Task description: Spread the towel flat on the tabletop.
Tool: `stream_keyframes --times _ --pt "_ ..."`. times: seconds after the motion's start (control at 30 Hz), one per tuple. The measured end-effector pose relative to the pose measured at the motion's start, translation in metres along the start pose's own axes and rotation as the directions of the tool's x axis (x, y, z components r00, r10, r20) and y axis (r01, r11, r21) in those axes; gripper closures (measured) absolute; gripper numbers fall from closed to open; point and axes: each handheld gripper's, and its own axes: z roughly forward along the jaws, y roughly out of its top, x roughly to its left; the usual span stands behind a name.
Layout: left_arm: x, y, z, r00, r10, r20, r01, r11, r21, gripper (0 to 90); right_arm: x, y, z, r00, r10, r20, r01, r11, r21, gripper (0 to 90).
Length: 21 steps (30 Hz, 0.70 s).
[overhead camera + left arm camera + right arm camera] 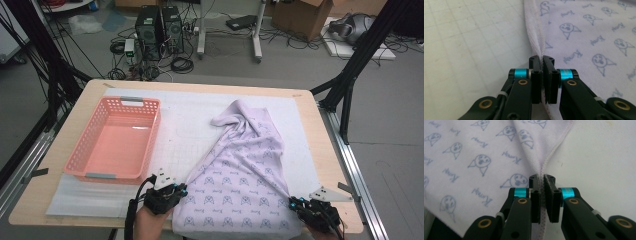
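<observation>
Now two tools, left tool (178, 191) and right tool (296, 203), each pinch one towel (240, 170); one basket (116, 140) nearby.

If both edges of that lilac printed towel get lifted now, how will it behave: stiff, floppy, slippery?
Probably floppy: the towel lies bunched in soft folds at its far end. It likely sags between the left hand-held gripper and right hand-held gripper, each shut on a hemmed edge. Its fleecy nap suggests it won't slip readily.

Left gripper (542, 58) and right gripper (542, 177): black jaws, linkage arms fitted with brass-coloured bushings and cyan anodised collars, white cable ties. Grey three-cornered plates and black trailing cables are carried.
</observation>
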Motion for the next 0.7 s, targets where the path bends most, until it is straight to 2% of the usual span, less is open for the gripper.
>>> stream_keyframes --times 0.1,0.17,0.27,0.3,0.33,0.37,0.4,0.43,0.47,0.57,0.67,0.7 --pt "-0.002 -0.013 -0.016 0.9993 -0.021 0.031 0.021 0.9998 -0.002 85.9 0.003 -0.010 -0.012 0.9998 -0.008 -0.017 0.008 1.000 0.013 85.2" --pt "-0.008 -0.027 -0.027 0.9981 -0.026 0.055 0.027 0.9995 -0.014 85.8 0.007 -0.020 -0.023 0.9994 -0.021 -0.028 0.021 0.999 0.027 85.2" --pt "-0.018 -0.035 -0.035 0.9957 -0.017 0.091 0.018 0.9997 -0.015 85.4 0.014 -0.033 -0.038 0.9988 -0.022 -0.045 0.023 0.999 0.036 85.1" --pt "-0.021 -0.035 -0.036 0.9952 -0.002 0.098 0.005 0.9997 -0.025 84.5 0.016 -0.035 -0.041 0.9986 -0.023 -0.047 0.025 0.999 0.039 84.5" --pt "-0.023 -0.034 -0.036 0.9952 0.007 0.098 -0.003 0.9991 -0.043 81.2 0.017 -0.036 -0.043 0.9985 -0.025 -0.049 0.026 0.999 0.031 82.0" --pt "-0.023 -0.032 -0.036 0.9953 0.001 0.096 0.005 0.9981 -0.062 72.7 0.017 -0.035 -0.045 0.9984 -0.020 -0.054 0.021 1.000 0.015 75.0" --pt "-0.022 -0.030 -0.035 0.9954 -0.009 0.095 0.016 0.9965 -0.082 64.7 0.017 -0.033 -0.046 0.9988 -0.005 -0.048 0.005 1.000 -0.014 63.8" --pt "-0.019 -0.027 -0.034 0.9958 -0.018 0.090 0.027 0.9941 -0.105 60.5 0.016 -0.031 -0.047 0.9991 0.016 -0.040 -0.018 0.999 -0.044 59.3" --pt "-0.016 -0.024 -0.031 0.9953 -0.033 0.091 0.043 0.9928 -0.112 55.4 0.014 -0.028 -0.047 0.9985 0.032 -0.043 -0.036 0.997 -0.072 57.6" --pt "-0.005 -0.012 -0.022 0.9916 -0.081 0.101 0.092 0.9892 -0.114 52.2 0.006 -0.017 -0.041 0.9978 0.064 -0.017 -0.065 0.991 -0.116 55.0" --pt "0.005 0.005 -0.008 0.9888 -0.105 0.107 0.115 0.9892 -0.091 52.1 -0.001 -0.008 -0.026 0.9957 0.092 -0.010 -0.092 0.991 -0.099 55.9" --pt "0.007 0.010 -0.002 0.9882 -0.109 0.108 0.118 0.9896 -0.082 52.0 -0.003 -0.005 -0.019 0.9969 0.078 -0.009 -0.079 0.993 -0.085 56.5"
